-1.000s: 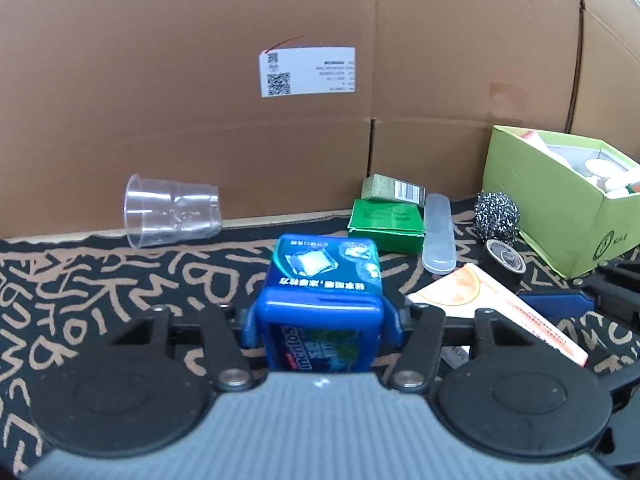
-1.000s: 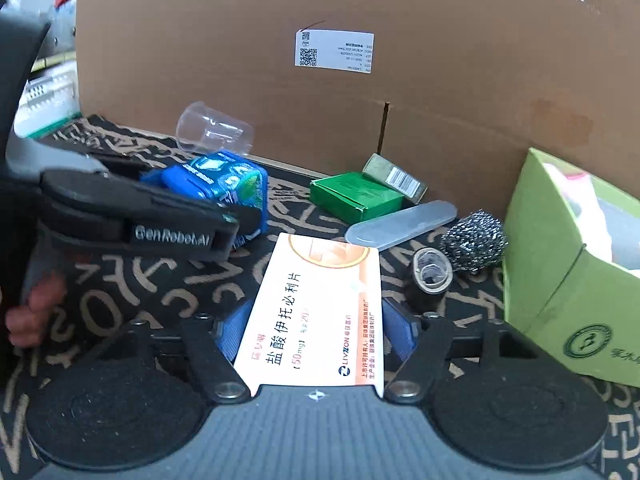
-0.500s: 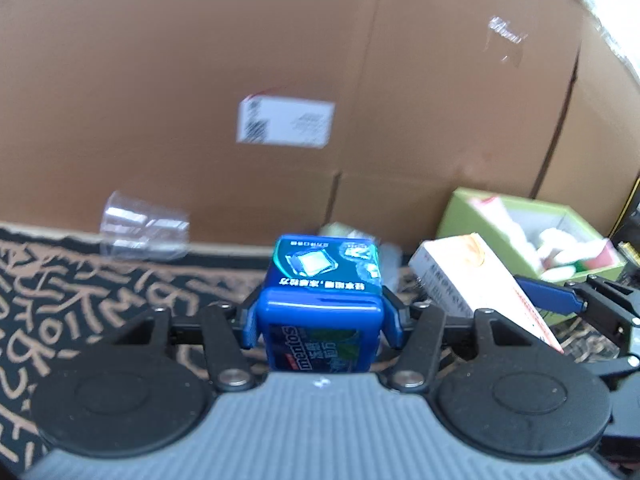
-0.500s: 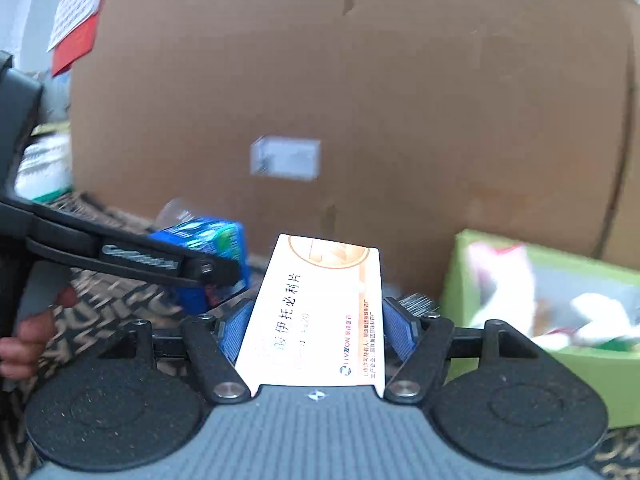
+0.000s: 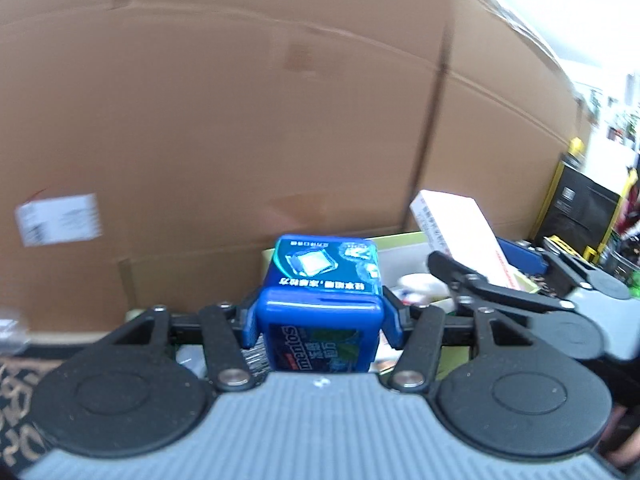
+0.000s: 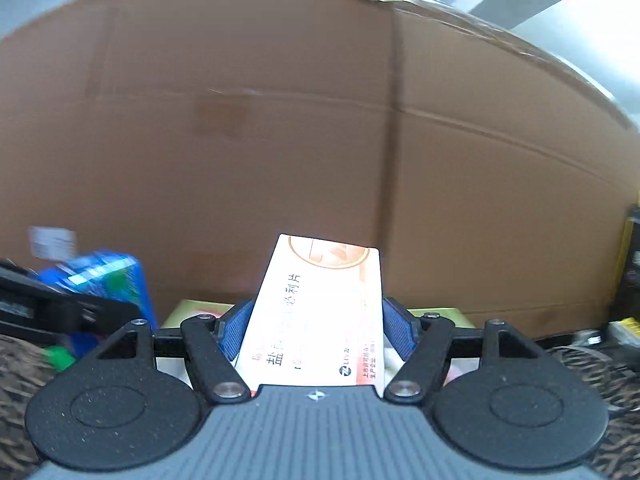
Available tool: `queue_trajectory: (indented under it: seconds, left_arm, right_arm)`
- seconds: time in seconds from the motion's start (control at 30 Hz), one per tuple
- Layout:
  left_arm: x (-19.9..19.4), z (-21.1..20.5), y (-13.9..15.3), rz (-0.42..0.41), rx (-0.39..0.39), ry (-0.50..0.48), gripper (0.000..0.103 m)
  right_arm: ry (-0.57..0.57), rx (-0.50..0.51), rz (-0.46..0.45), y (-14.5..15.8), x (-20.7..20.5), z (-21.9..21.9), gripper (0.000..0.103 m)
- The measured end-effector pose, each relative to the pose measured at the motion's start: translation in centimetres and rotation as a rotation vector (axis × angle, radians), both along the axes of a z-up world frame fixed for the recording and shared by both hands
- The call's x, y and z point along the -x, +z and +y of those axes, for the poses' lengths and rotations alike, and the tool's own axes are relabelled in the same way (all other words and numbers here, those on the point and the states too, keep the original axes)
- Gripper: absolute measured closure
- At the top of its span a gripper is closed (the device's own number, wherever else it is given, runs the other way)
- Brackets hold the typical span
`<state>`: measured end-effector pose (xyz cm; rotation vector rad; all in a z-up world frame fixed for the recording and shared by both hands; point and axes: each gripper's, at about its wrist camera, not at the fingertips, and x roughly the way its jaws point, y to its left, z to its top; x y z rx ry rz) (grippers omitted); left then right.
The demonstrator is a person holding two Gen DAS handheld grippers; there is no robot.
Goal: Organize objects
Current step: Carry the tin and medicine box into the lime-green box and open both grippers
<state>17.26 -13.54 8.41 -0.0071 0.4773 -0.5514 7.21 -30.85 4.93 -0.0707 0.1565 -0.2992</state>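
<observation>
My left gripper (image 5: pixel 320 316) is shut on a blue Mentos gum box (image 5: pixel 322 280) and holds it up in front of the green box (image 5: pixel 400 239). My right gripper (image 6: pixel 316 326) is shut on a white and orange medicine box (image 6: pixel 320 312), also raised, with the green box's rim (image 6: pixel 192 306) just below it. In the left wrist view the right gripper (image 5: pixel 520 280) and its medicine box (image 5: pixel 460 232) sit to the right, over the green box. In the right wrist view the gum box (image 6: pixel 108 276) shows at the left.
A tall brown cardboard wall (image 5: pixel 240 120) fills the background, with a white label (image 5: pixel 58 218) at the left. The patterned black mat (image 5: pixel 16 392) shows at the lower edges. White items (image 5: pixel 420 284) lie inside the green box. Yellow and black equipment (image 5: pixel 576 208) stands at the far right.
Both grippers have lifted their boxes off the mat and swung right, toward the green box. The cup and the other table items have left the view.
</observation>
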Motion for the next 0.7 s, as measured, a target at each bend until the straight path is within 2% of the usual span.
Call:
queue_trajectory:
  seconds: [0.17, 0.33, 0.4, 0.43, 0.47, 0.5, 0.53, 0.6, 0.7]
  left_arm:
    - [-0.9, -5.0, 0.1, -0.017, -0.026, -0.031, 0.047]
    - [-3.1, -8.6, -0.1, -0.003, -0.026, -0.034, 0.047]
    - [-3.4, -9.9, -0.6, -0.015, -0.050, -0.032, 0.046]
    - [-3.8, -10.4, -1.0, -0.011, -0.056, -0.029, 0.036]
    - [-4.1, -10.7, -1.5, -0.002, -0.060, -0.016, 0.014]
    - [-4.1, -10.6, -1.9, 0.000, -0.050, 0.006, 0.006]
    - [-3.9, -10.3, -2.1, -0.014, -0.027, 0.021, 0.001]
    - [-3.8, -10.1, -2.2, -0.035, -0.018, 0.022, 0.000]
    - [-3.6, -9.8, -2.4, -0.045, -0.030, 0.031, 0.000]
  right_arm:
    - [-0.093, 0.021, -0.004, -0.5, -0.7, -4.1, 0.030]
    - [-0.126, -0.005, -0.028, -0.8, -1.3, -7.2, 0.030]
    - [-0.110, -0.039, 0.002, -1.7, -2.2, -7.8, 0.029]
    - [-0.084, -0.065, 0.038, -2.2, -2.7, -8.1, 0.024]
    - [-0.064, -0.080, 0.080, -2.7, -3.1, -8.2, 0.022]
    - [-0.063, -0.078, 0.105, -2.9, -3.3, -8.2, 0.021]
    - [-0.083, -0.062, 0.110, -3.0, -3.4, -8.1, 0.021]
    - [-0.118, -0.038, 0.071, -2.5, -2.5, -8.1, 0.018]
    - [-0.146, -0.083, -0.007, -1.7, -1.4, -8.8, 0.014]
